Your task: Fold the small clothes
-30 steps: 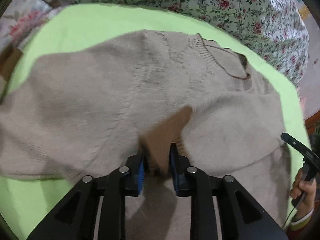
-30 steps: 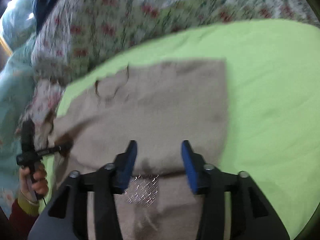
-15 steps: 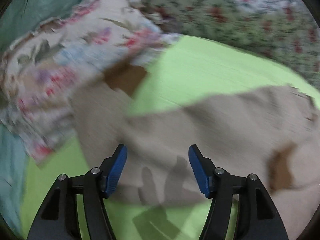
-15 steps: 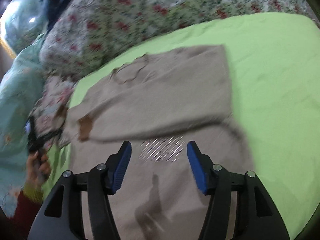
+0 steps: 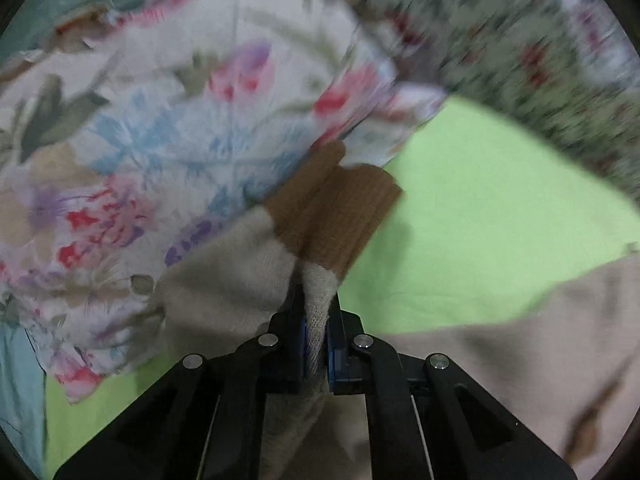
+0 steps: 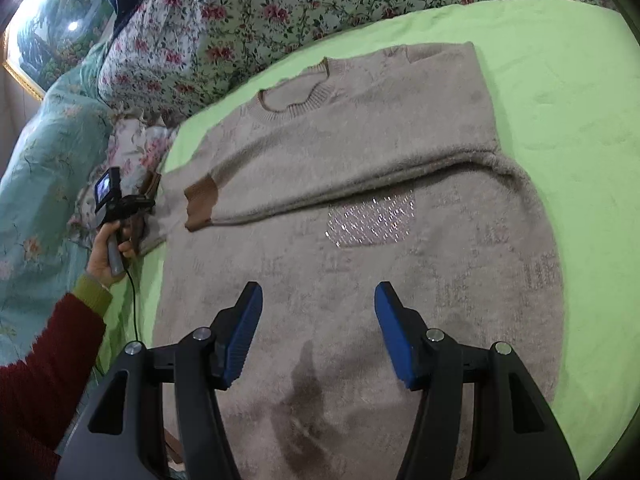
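Observation:
A beige knit sweater [image 6: 360, 264] lies flat on the green sheet [image 6: 560, 92], neck toward the far side. One sleeve is folded across the chest; its brown cuff [image 6: 202, 204] points left. My left gripper [image 5: 316, 344] is shut on the other sleeve [image 5: 232, 280] just below its brown cuff [image 5: 336, 216], at the sweater's left edge; it shows in the right wrist view [image 6: 132, 206]. My right gripper [image 6: 318, 332] is open and empty above the sweater's lower body.
A floral cloth [image 5: 160, 120] lies at the left edge of the sheet, behind the held cuff. A flowered quilt [image 6: 280, 8] and a teal quilt [image 6: 44, 152] border the far and left sides. Green sheet lies to the right of the sweater.
My left gripper let go of the first cuff on the chest, swung left, and shut on the other sleeve near its cuff. My right gripper drew back over the lower body, staying open.

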Motion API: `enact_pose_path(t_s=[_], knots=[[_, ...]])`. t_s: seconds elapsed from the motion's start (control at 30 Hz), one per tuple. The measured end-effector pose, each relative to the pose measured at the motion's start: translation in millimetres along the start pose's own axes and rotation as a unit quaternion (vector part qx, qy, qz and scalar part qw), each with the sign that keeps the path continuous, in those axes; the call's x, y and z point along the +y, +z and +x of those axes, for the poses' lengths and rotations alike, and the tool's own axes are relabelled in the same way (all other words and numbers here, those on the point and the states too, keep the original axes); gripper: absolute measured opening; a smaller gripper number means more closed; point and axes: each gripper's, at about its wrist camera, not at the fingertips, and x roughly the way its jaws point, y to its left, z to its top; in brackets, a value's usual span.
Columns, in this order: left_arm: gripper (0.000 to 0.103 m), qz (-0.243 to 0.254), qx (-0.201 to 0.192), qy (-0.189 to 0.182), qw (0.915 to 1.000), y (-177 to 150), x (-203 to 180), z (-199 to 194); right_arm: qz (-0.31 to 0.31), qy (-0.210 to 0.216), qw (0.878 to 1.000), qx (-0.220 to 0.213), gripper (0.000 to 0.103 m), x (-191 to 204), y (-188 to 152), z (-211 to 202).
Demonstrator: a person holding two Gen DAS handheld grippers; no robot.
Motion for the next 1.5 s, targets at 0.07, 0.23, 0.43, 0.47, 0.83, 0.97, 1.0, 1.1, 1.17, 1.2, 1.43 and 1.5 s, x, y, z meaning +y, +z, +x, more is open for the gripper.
enact_pose_path(t_s=[0.07,0.23,0.43,0.47,0.83,0.97,1.0,1.1,1.17,1.2,1.43,1.5], knots=[[0.006,-0.007,-0.029,-0.051,0.9983,-5,-11,-30,-0.003,0.004,1.000,-0.008,0.060,3,1,-2],[0.006,-0.009,-0.070,-0.164,0.9838,-21,-73,-92,-0.004,0.014,1.000,-0.010,0.060,5,-2,-5],[0.006,0.025,-0.066,-0.281,0.9571,-51,-178,-129,0.010,0.007,1.000,-0.019,0.060,-8,-8,-18],[0.006,0.034,-0.065,-0.292,0.9535,-61,-195,-135,0.013,0.005,1.000,-0.021,0.060,-11,-8,-20],[0.008,0.163,0.009,-0.321,0.9330,-146,-369,-101,0.053,0.001,0.998,-0.039,0.060,-45,3,-28],[0.025,0.171,0.041,-0.319,0.9313,-164,-368,-89,0.060,0.001,0.997,-0.042,0.060,-48,13,-22],[0.038,0.172,0.044,-0.322,0.9302,-167,-364,-90,0.059,0.003,0.997,-0.043,0.060,-48,17,-20],[0.065,0.172,0.042,-0.319,0.9312,-175,-343,-104,0.059,0.008,0.997,-0.043,0.060,-46,29,-9],[0.070,0.173,0.036,-0.308,0.9347,-180,-320,-117,0.064,0.013,0.997,-0.041,0.060,-45,39,3],[0.072,0.170,0.031,-0.302,0.9375,-181,-308,-124,0.066,0.015,0.997,-0.041,0.060,-45,44,8],[0.074,0.104,0.010,-0.183,0.9775,-180,-185,-129,0.050,0.007,0.997,-0.050,0.060,-35,94,44],[0.074,0.072,0.016,-0.127,0.9891,-176,-149,-115,0.047,-0.007,0.998,-0.036,0.060,-36,103,59]])
